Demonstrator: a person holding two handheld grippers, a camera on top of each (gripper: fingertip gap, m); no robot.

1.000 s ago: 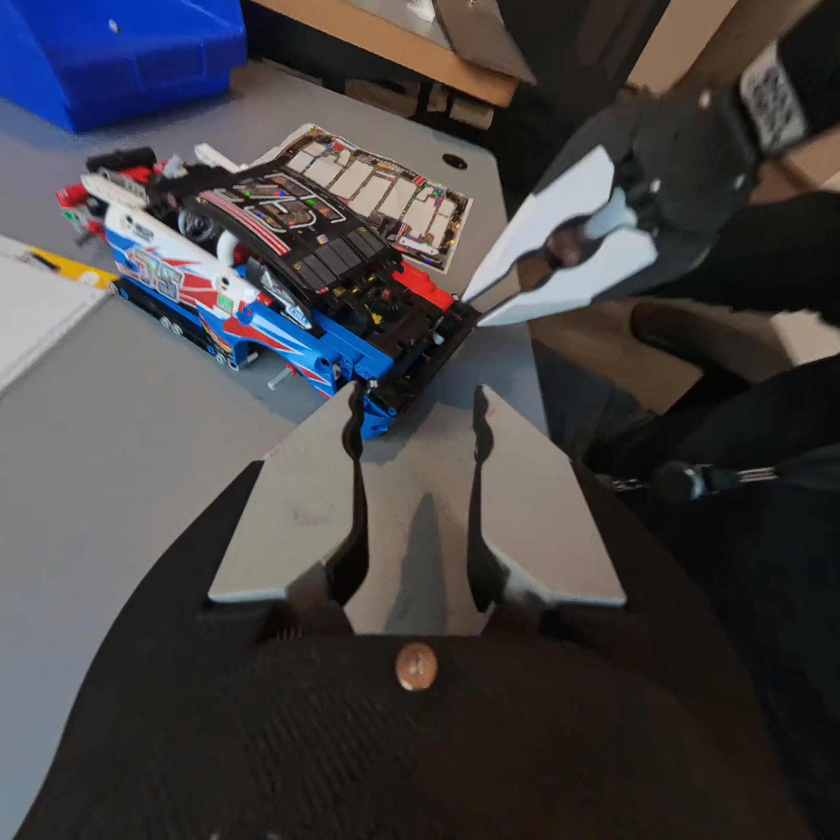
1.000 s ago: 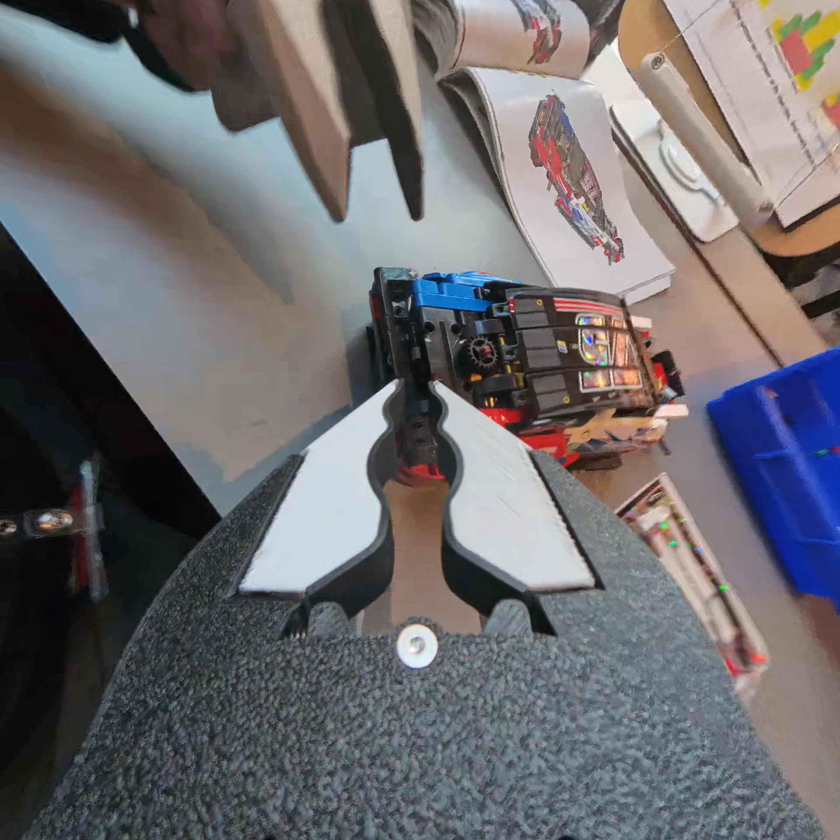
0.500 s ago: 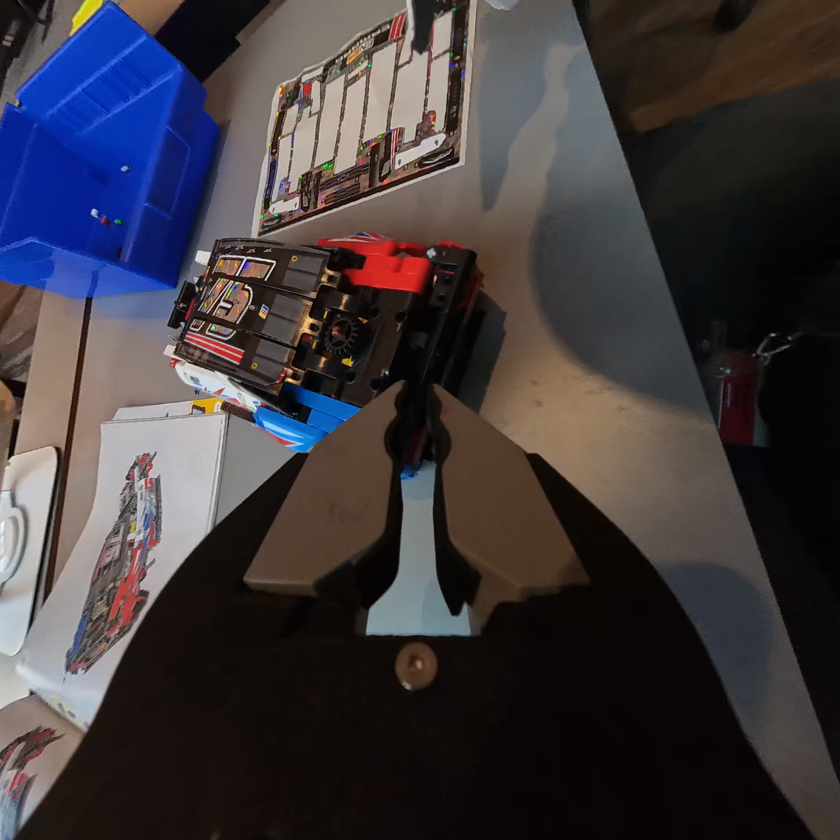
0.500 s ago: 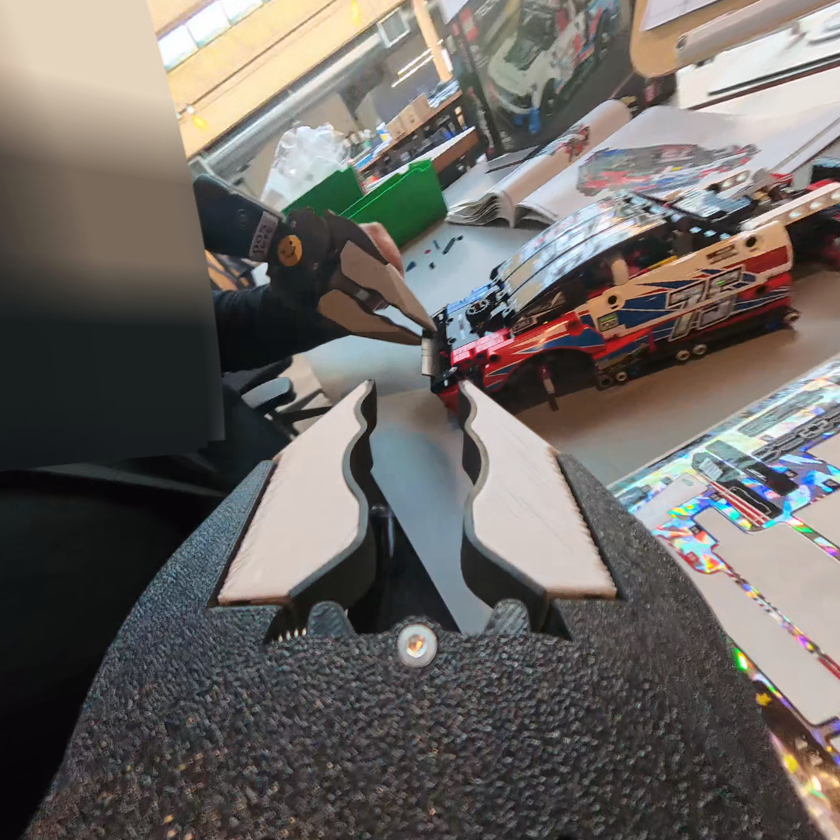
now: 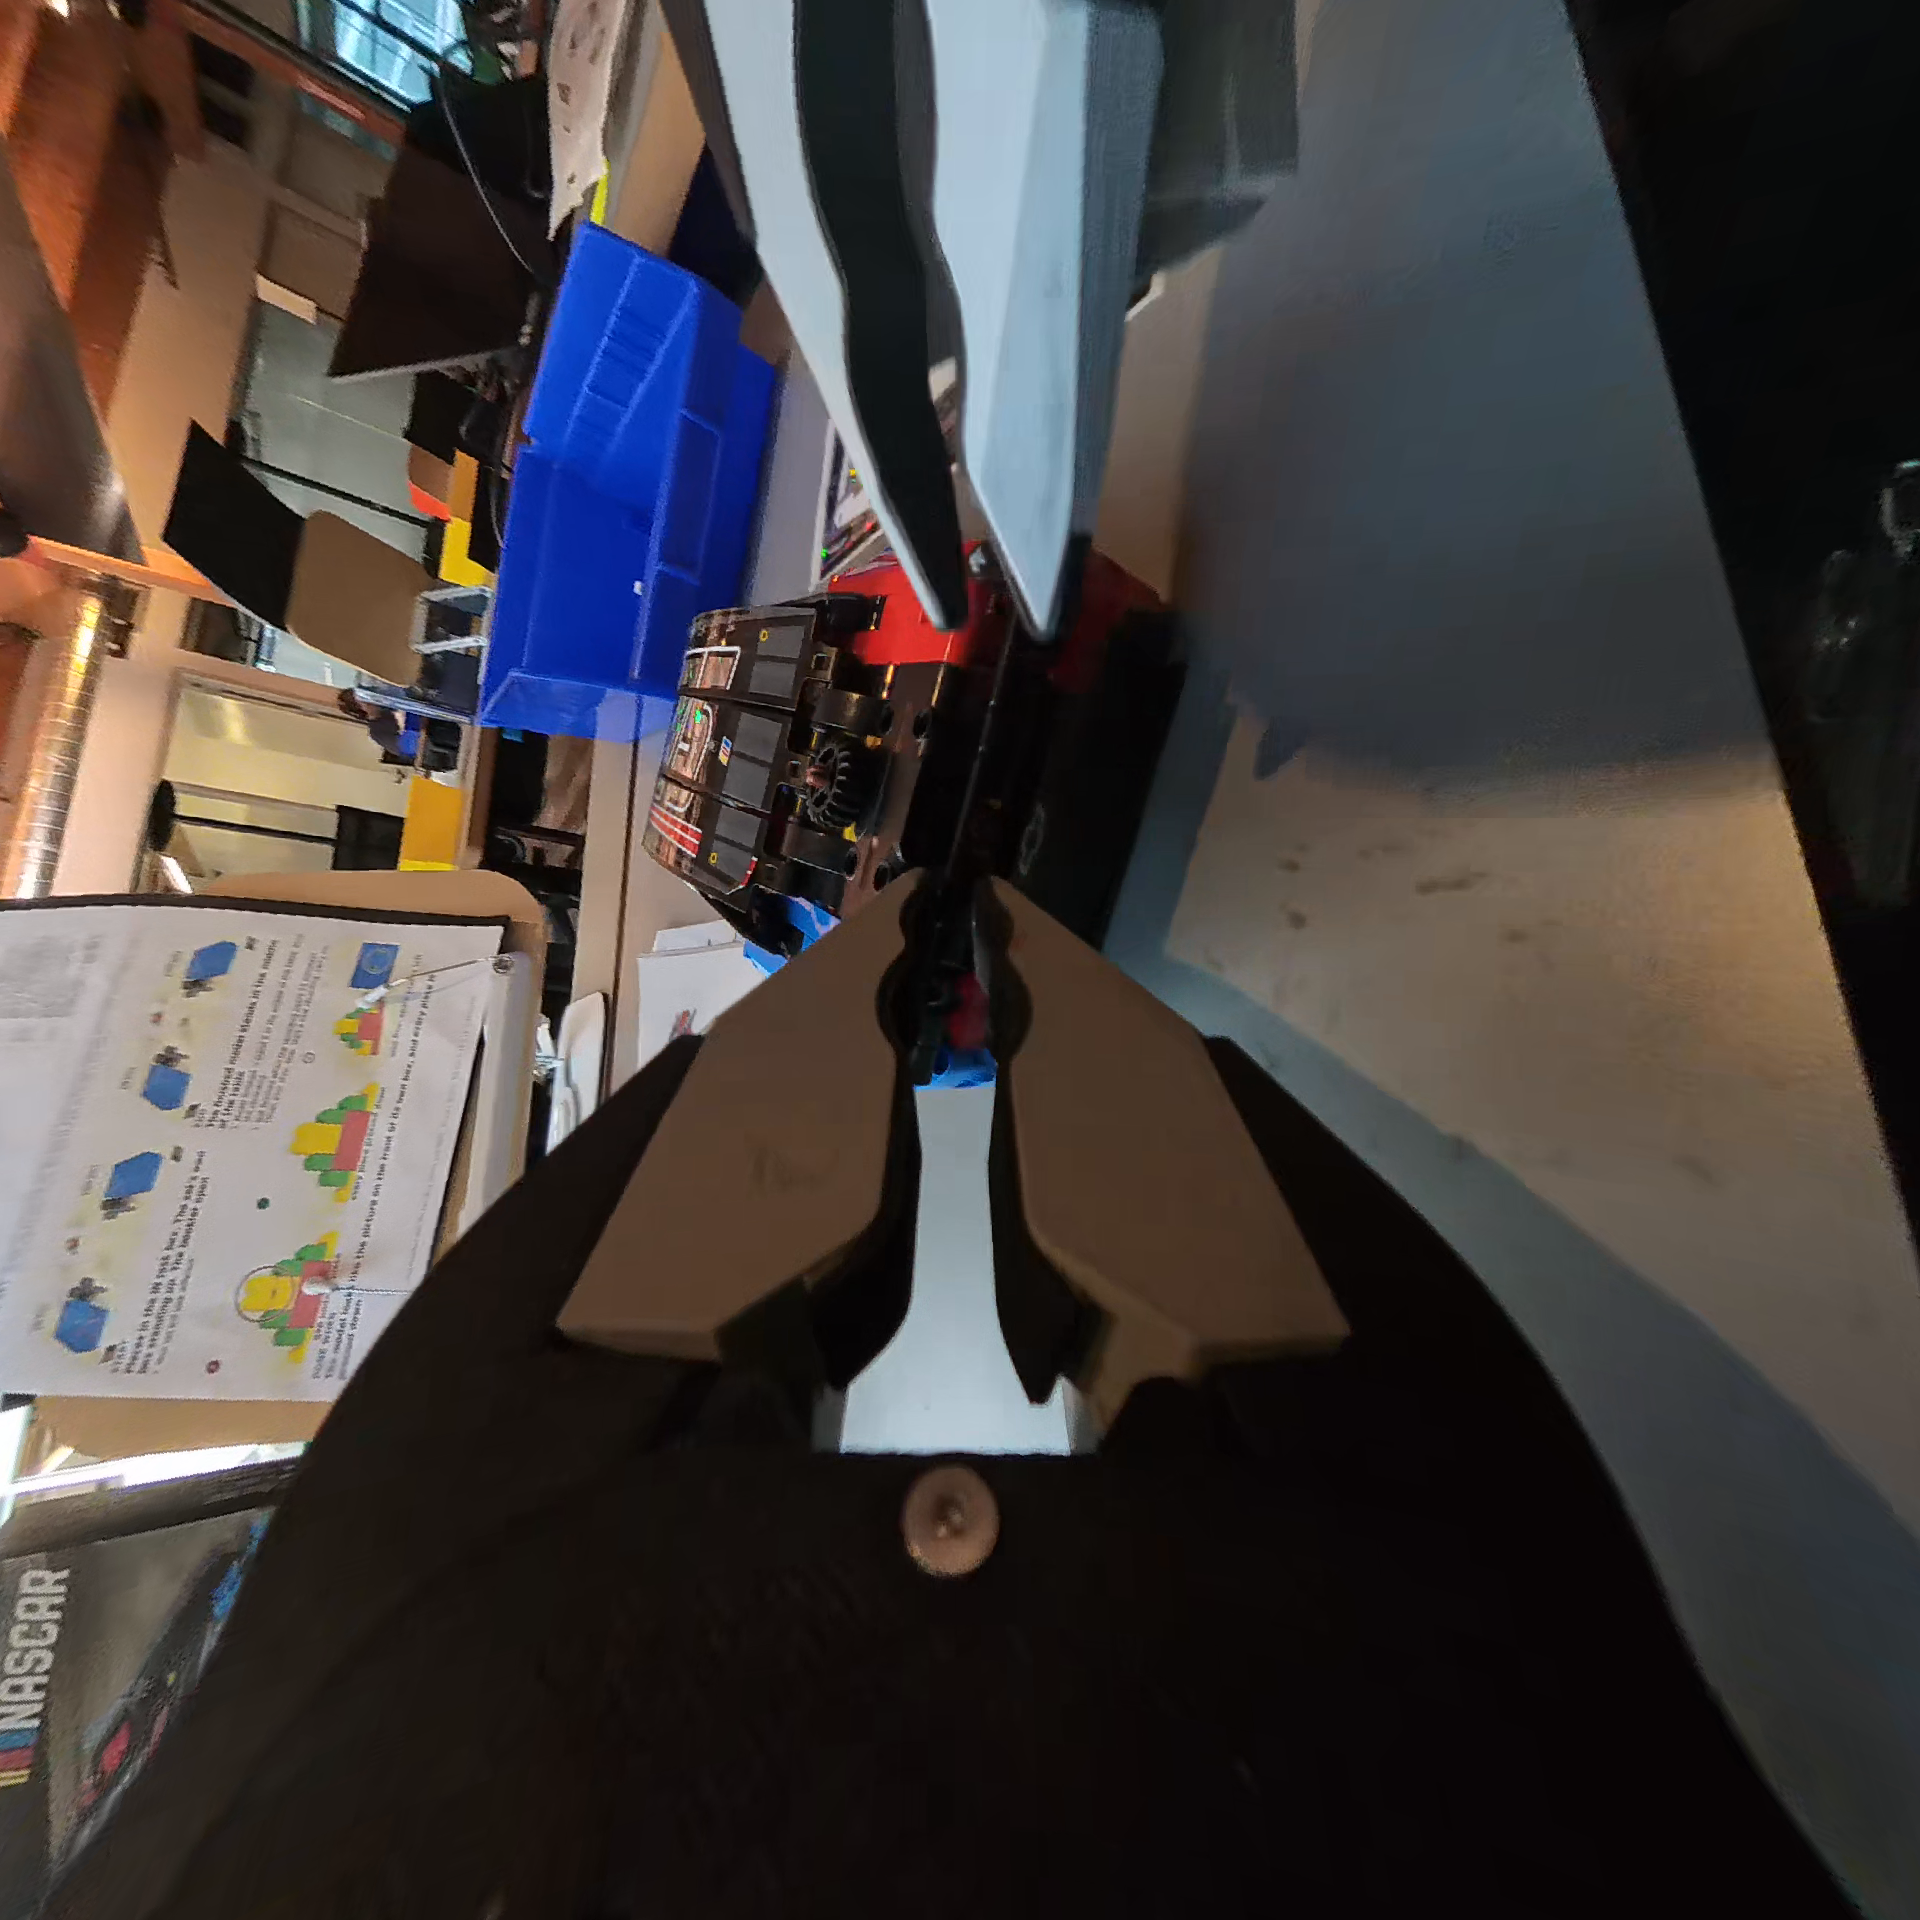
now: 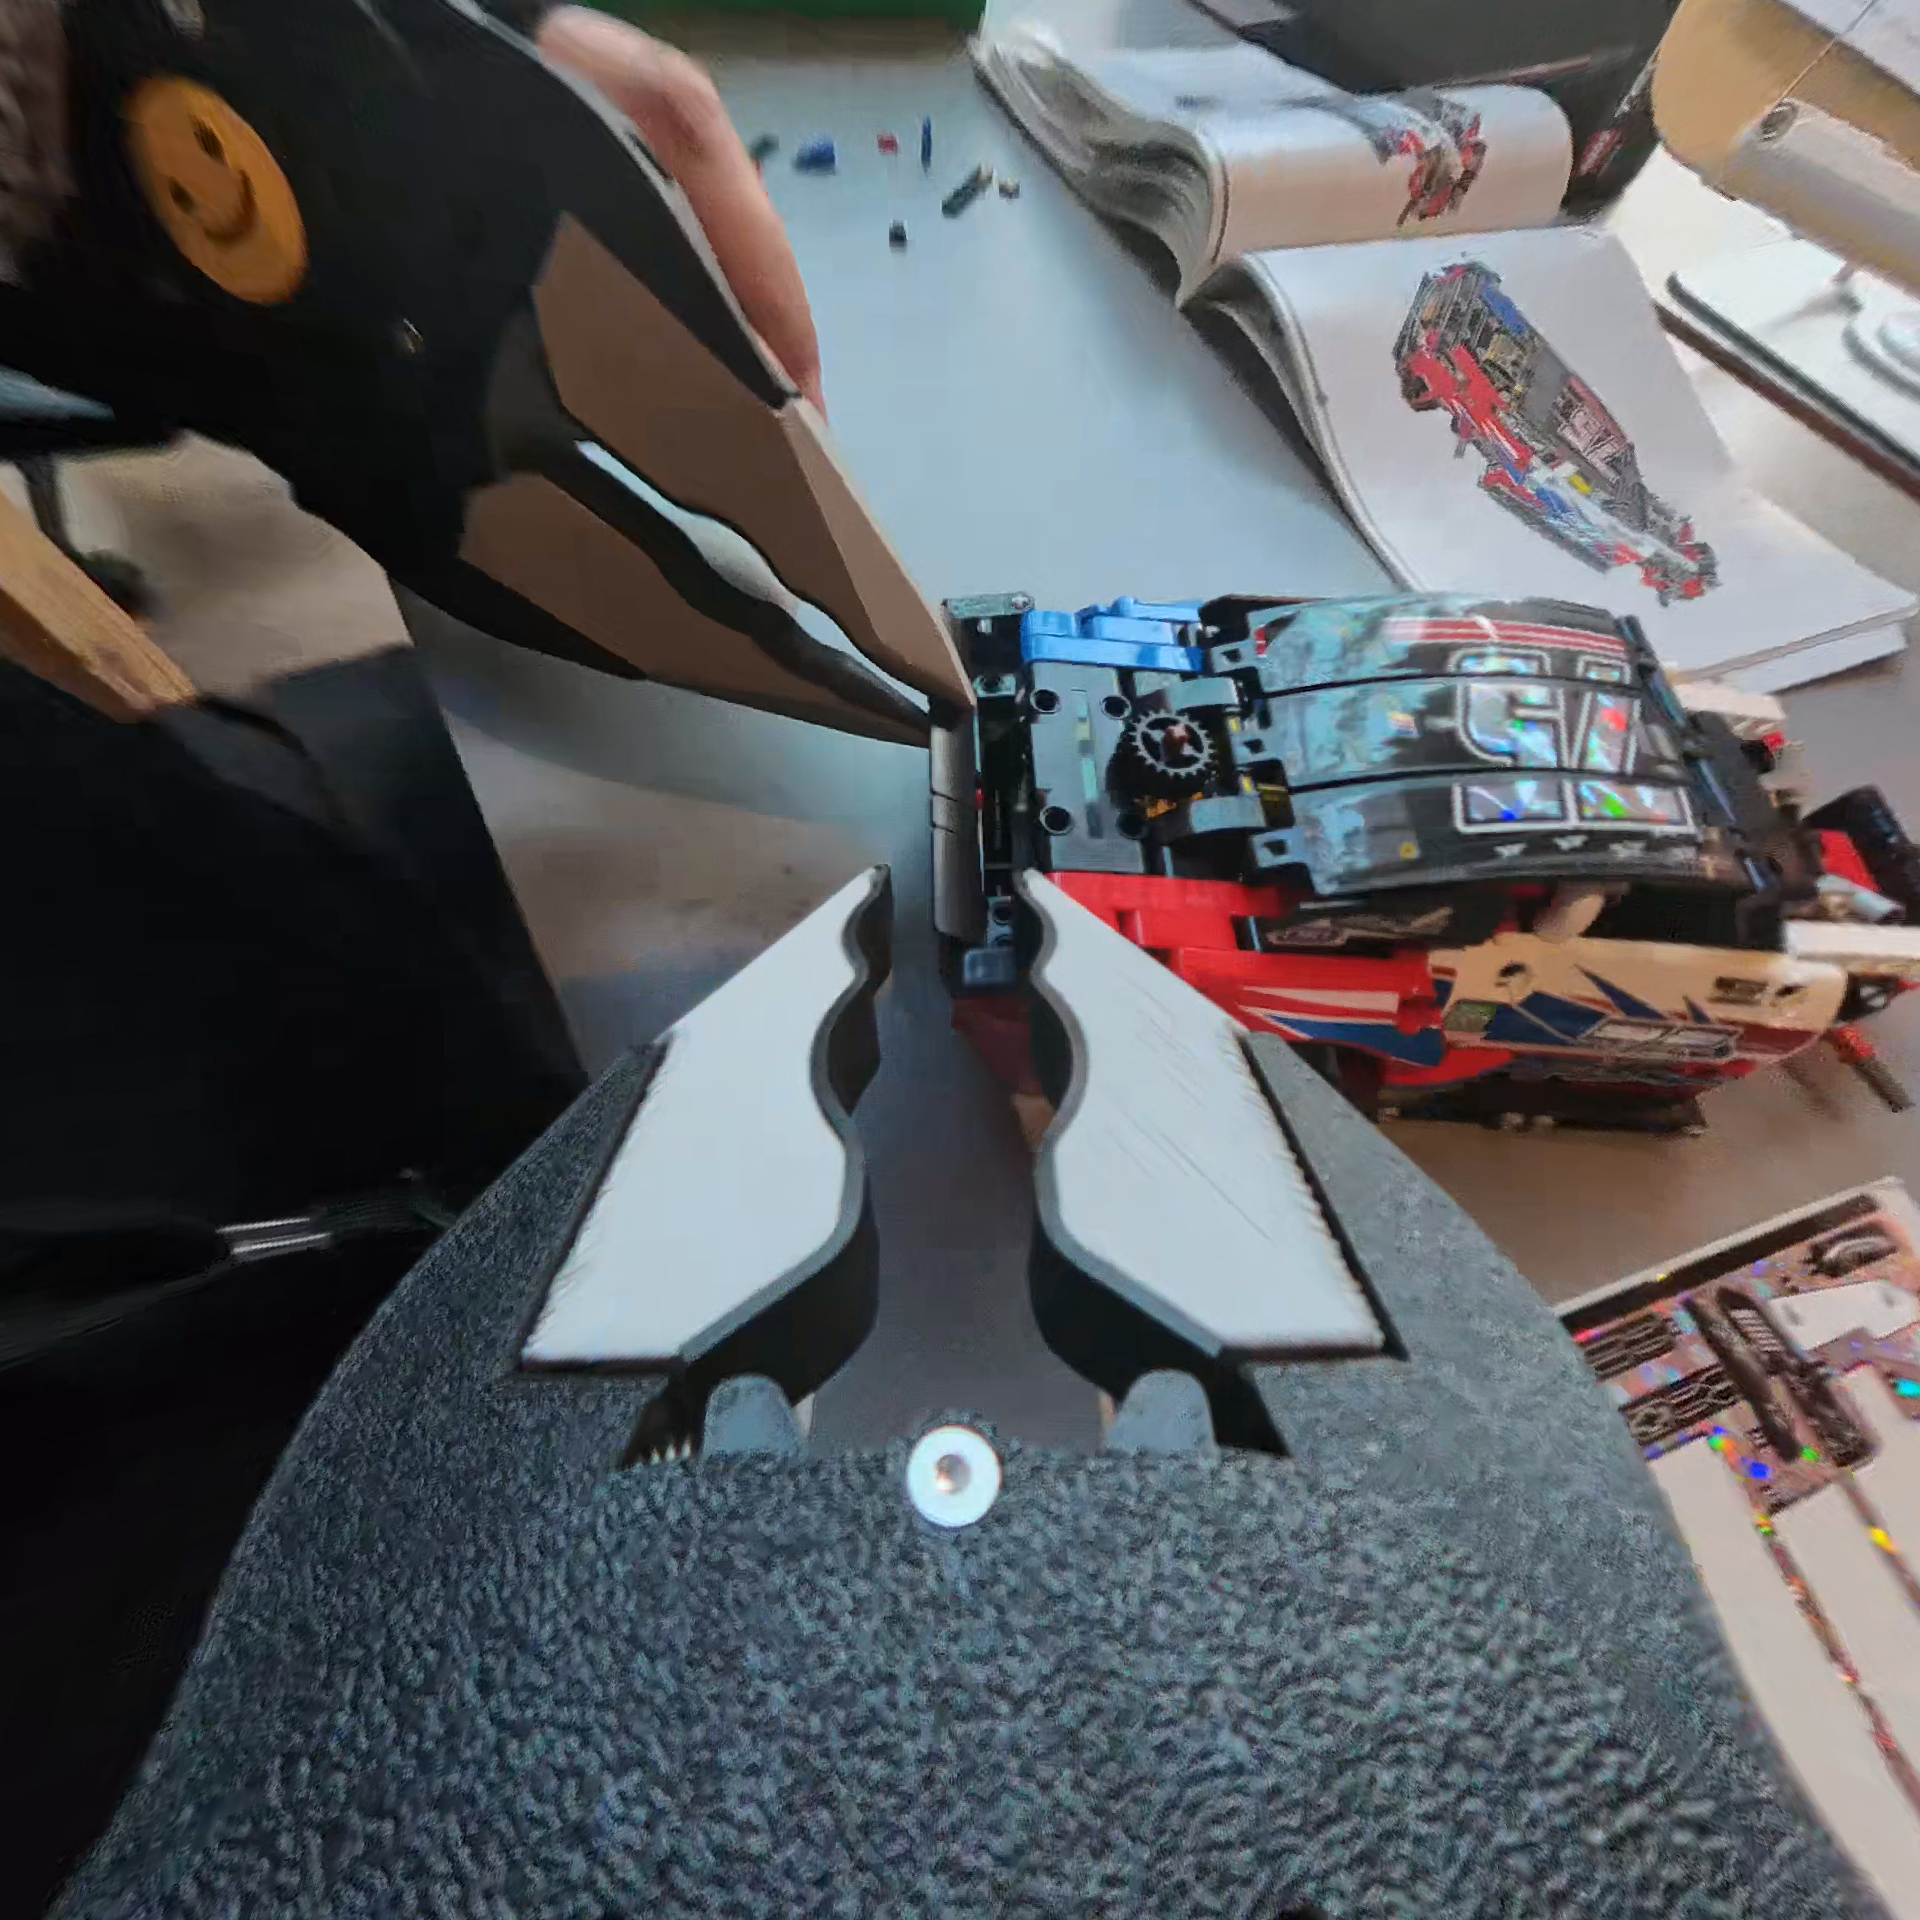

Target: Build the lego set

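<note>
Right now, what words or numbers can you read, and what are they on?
I can't copy out writing, only say where it sits.
Dark box: big white letters.
Printed sheet: small lines, blurred.
Lego car roof: shiny large characters.
Open booklet: none readable.

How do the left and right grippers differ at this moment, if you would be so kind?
The left gripper has tan fingers closed on the rear edge of the lego car; the right gripper has pale grey fingers standing open. The left gripper grips the rear's blue end, while the right gripper's fingertips straddle its red end without clamping. Both point at the car's rear and share the same wavy finger shape.
</note>
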